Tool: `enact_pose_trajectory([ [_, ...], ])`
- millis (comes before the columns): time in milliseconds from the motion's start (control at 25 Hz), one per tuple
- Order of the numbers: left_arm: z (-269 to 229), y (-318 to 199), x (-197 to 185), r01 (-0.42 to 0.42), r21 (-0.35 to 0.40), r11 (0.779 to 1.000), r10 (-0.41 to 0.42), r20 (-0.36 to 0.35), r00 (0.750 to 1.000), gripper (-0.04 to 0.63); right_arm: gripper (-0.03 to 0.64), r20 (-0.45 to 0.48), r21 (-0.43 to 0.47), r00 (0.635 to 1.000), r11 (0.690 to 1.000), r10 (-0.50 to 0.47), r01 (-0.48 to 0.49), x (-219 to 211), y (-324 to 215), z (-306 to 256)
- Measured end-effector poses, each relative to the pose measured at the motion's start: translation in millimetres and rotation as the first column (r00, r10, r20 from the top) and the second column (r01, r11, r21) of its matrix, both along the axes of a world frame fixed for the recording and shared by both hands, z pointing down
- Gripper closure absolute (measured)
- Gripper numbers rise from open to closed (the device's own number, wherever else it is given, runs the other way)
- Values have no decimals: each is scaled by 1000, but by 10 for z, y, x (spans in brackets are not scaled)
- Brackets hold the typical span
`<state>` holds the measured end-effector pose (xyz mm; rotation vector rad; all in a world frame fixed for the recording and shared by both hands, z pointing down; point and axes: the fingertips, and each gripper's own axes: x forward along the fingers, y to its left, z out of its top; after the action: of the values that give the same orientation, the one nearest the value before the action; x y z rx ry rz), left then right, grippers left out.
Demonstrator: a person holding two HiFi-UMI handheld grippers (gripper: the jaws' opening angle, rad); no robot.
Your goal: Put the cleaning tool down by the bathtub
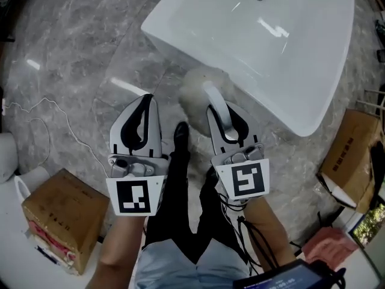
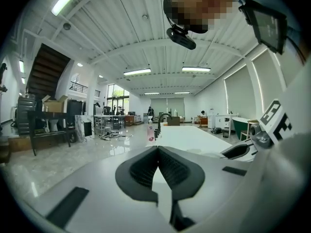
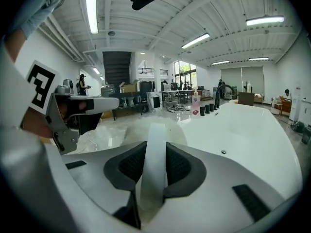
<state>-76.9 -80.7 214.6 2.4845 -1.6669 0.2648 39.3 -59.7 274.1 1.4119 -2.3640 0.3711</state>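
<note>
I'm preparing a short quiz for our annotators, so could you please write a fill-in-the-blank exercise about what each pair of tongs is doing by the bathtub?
1. The right tongs are shut on the white ____ of the cleaning tool.
2. The left tongs are shut and hold ____.
3. The tool's fluffy head shows next to the white ____.

Missing words: handle; nothing; bathtub.
</note>
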Motion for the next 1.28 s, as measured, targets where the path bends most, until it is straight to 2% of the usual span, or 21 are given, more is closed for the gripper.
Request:
enact_pose_trajectory([
  [200, 560, -202, 23, -18, -26, 999, 18, -12, 1000, 580, 514, 1, -28, 1000, 999, -18, 18, -53, -133, 568],
  [560, 1363, -509, -10, -51, -53, 997, 51, -13, 999, 580, 514, -59, -102, 994, 991, -91, 84, -142, -195, 1498],
  [1280, 2269, -590, -265, -58, -113, 992, 58, -5, 998, 580, 514, -114, -113, 982, 984, -149, 136, -308, -384, 2612],
])
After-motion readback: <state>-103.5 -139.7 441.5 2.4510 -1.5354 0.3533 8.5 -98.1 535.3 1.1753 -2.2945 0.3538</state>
